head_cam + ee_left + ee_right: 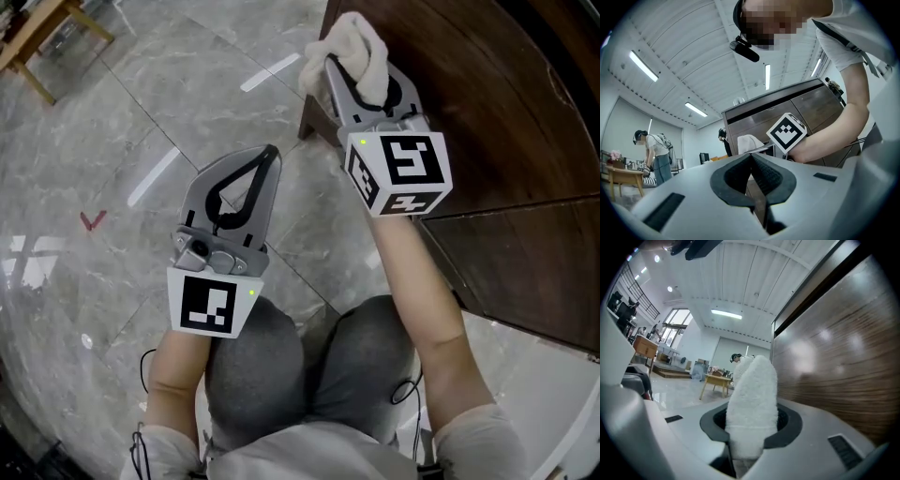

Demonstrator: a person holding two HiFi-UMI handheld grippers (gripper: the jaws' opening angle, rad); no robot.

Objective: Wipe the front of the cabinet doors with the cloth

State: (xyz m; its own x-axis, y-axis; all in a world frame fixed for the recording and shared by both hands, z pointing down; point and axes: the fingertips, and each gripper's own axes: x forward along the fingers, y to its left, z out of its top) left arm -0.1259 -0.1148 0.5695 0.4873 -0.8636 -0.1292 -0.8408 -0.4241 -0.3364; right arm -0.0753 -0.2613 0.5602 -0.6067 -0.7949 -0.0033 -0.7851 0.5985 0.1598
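Note:
A white fluffy cloth (352, 52) is pinched in my right gripper (349, 67), which is shut on it; the cloth (753, 404) sticks up between the jaws in the right gripper view. It is held at the dark wooden cabinet door (487, 103), near the door's left edge, and the wood-grain cabinet door (834, 366) fills the right side of that view. My left gripper (269, 159) hangs over the floor, left of the cabinet, jaws closed together with nothing in them. In the left gripper view its jaws meet at the tip (751, 155), with the cabinet (787, 108) beyond.
Grey marble-look floor (141, 122) spreads to the left, with a red mark (92, 220). A wooden table leg (37, 56) shows at top left. The person's knees (300, 366) are below. A lower cabinet panel (534, 272) lies at right. Other people stand far off (654, 154).

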